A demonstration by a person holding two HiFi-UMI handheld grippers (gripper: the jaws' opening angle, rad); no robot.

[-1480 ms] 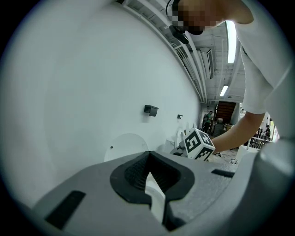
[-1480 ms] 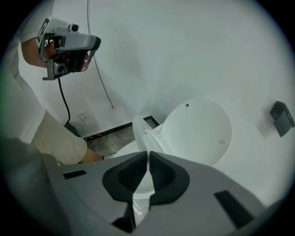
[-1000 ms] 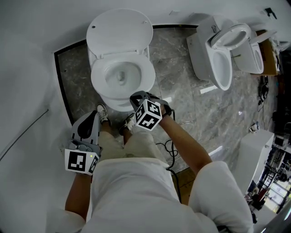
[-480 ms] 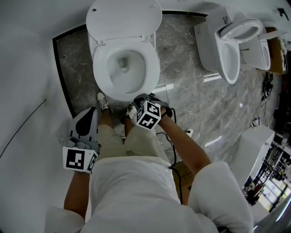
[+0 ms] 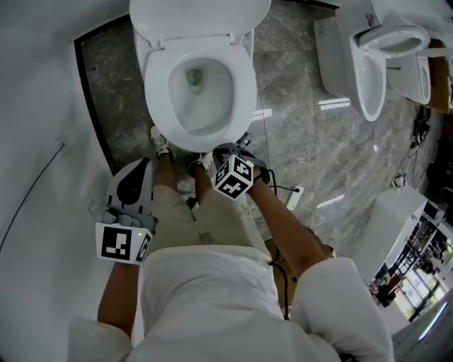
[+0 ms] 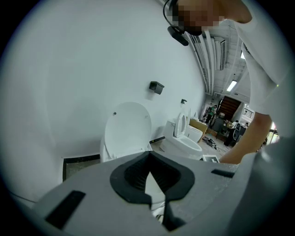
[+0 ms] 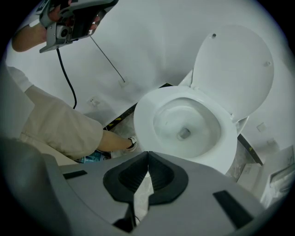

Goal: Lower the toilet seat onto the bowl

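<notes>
Head view: the toilet seat (image 5: 245, 78) lies flat as a white ring on the bowl (image 5: 202, 88). The lid (image 5: 198, 18) stands raised at the far side of the bowl, against the wall. The person stands at the near edge of the bowl, with one shoe (image 5: 161, 143) just beside its front on the grey marbled floor (image 5: 297, 134).

The right gripper (image 5: 221, 152) hangs just in front of the bowl's near rim and points steeply down. It is apart from the seat. The left gripper (image 5: 146, 164) is held near the bowl's front, off to its left, also clear of it. A cable (image 5: 279, 189) trails on the floor near the bowl's front right. A second toilet (image 5: 354, 67) stands well apart, to the right of the bowl.

Right gripper view: the jaws of the right gripper (image 7: 147, 156) are closed together with nothing between them. The seat (image 7: 146, 115) rests on the bowl (image 7: 184, 126) beyond them, and the lid (image 7: 235, 64) is tilted back behind it.

Left gripper view: the jaws of the left gripper (image 6: 148, 155) meet at the tips and are empty. The raised lid (image 6: 126, 129) shows beyond them.
</notes>
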